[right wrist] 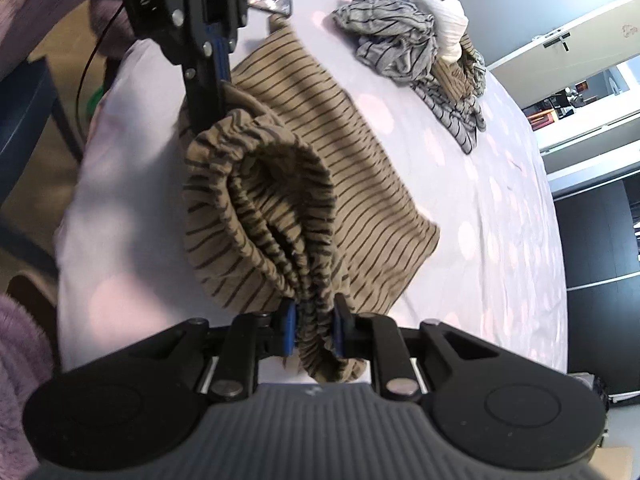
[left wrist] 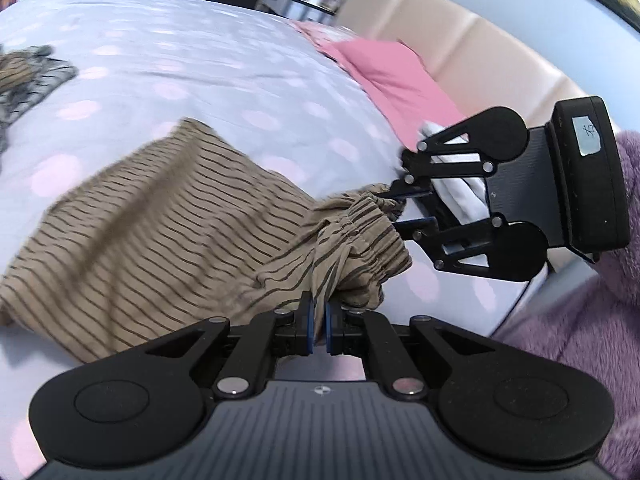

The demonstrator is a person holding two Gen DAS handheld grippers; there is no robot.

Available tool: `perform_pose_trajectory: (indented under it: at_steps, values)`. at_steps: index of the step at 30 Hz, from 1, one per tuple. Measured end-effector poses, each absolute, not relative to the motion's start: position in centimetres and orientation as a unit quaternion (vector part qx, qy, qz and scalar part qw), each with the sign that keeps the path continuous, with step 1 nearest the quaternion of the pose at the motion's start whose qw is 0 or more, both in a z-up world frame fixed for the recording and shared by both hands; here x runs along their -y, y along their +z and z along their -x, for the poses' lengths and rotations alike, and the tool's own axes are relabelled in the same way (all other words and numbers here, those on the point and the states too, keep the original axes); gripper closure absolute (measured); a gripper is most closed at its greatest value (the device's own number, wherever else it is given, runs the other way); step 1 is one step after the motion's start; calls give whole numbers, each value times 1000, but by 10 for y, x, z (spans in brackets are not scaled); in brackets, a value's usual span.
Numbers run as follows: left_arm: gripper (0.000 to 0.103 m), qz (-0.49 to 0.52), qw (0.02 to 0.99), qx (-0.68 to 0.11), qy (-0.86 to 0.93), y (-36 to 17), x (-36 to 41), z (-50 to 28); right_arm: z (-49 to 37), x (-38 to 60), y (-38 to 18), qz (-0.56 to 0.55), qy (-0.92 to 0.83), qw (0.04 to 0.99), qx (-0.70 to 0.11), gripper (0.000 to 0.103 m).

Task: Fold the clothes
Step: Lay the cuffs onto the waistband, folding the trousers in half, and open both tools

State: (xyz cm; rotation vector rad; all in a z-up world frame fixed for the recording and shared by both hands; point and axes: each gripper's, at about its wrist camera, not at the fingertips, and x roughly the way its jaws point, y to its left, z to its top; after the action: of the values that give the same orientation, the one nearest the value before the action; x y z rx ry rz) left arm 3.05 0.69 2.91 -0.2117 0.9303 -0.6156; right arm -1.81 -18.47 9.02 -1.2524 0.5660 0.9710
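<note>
With both of my grippers pinching the gathered elastic waistband (right wrist: 276, 216) of the tan striped shorts (left wrist: 160, 216), the garment hangs lifted at this near end while the rest trails away from me across the dotted bedsheet (left wrist: 180, 64). My left gripper (left wrist: 319, 322) is clamped on one bunched end of the waistband, its blue pads pressed tight on a thin fold of cloth. My right gripper (right wrist: 314, 326) is closed on the opposite end, with several layers of the elastic squeezed between its pads. The two grippers sit close together, so the waistband sags in a loop between them rather than being pulled taut.

Beyond the waistband, the shorts run lengthwise away from both grippers, lying mostly flat on the sheet, with the leg hems at the far end. I judge that the coming fold turns on this axis: the waistband is the near end and both hands are about equally near it.

Farther off, a heap of grey striped clothes (right wrist: 404, 28) waits unfolded, well apart from the shorts. A pink pillow (left wrist: 396, 72) lies by the padded headboard (left wrist: 460, 40).
</note>
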Motion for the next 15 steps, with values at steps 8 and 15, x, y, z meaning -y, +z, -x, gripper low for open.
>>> perform_pose_trajectory:
  at_steps: [8,15]
  values:
    - [100,126,858,-451,-213,28,-51,-80,-50,138,82,525,446,680,-250,83]
    - [100,145,864,-456,-154,18,-81,-104,-94,101,65,496,452,700,-243,82]
